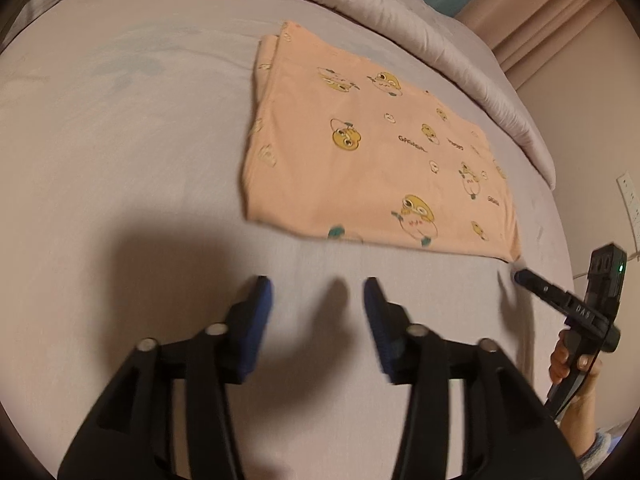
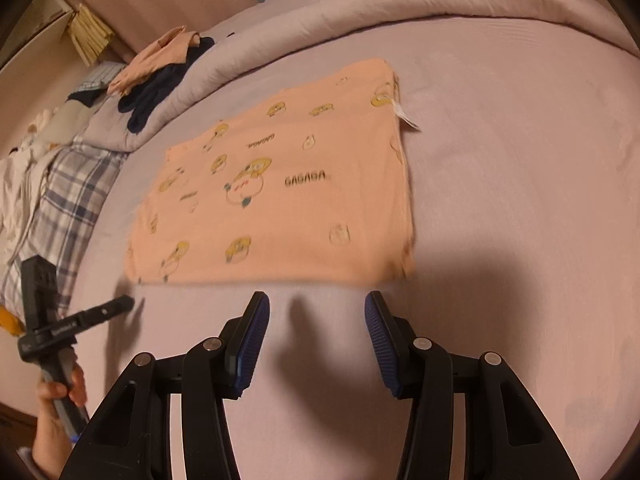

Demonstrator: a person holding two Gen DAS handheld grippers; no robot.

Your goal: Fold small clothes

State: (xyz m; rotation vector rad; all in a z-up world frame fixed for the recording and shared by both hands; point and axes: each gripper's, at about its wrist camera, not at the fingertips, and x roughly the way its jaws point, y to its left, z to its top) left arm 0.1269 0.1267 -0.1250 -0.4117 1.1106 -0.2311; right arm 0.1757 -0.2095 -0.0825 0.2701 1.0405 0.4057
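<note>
One folded peach garment (image 1: 372,152) w/ yellow cartoon prints lies flat on the lilac bed sheet (image 1: 120,140). Two tools: left gripper (image 1: 318,300) and right gripper (image 2: 317,312), both jaws apart, nothing between them, each just short of the garment's near edge. Rolled duvet (image 1: 440,40) runs beyond the garment's far edge. One heap of peach and navy clothes (image 2: 160,68) sits on it. Bare sheet on the garment's other sides, plenty of room.

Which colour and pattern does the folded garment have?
Peach with yellow cartoon characters; right wrist view shows the garment best.
</note>
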